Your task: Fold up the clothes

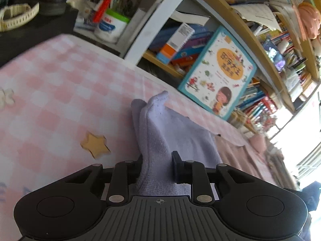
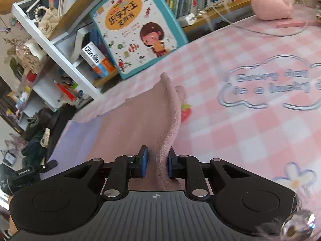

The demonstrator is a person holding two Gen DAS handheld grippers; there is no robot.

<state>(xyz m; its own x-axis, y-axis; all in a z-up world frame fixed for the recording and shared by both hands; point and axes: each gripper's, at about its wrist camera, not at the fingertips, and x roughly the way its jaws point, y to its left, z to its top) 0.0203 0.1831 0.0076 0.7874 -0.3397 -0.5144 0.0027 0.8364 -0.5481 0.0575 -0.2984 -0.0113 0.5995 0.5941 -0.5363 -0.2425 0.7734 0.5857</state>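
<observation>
Left tool point(image 1: 157, 167), lower centre of the left wrist view, grips a ridge of lavender cloth point(image 1: 170, 128) rising from the pink checked table point(image 1: 50, 76); a white tub point(image 1: 109, 27) of blurred pens stands upper left. Right tool point(image 2: 157, 163), lower centre of its view, clamps a pink cloth point(image 2: 140, 120) fold. Only here appear the cloud lettering point(image 2: 270, 84) and, lower left, the partly cut-off left tool point(image 2: 30, 172).

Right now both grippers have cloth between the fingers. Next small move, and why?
Probably carry both held ends forward together and lay them down as a fold. The left gripper pinches the lavender part of the cloth and the right gripper the pink part; both raised ends stand off the pink checked mat.
</observation>
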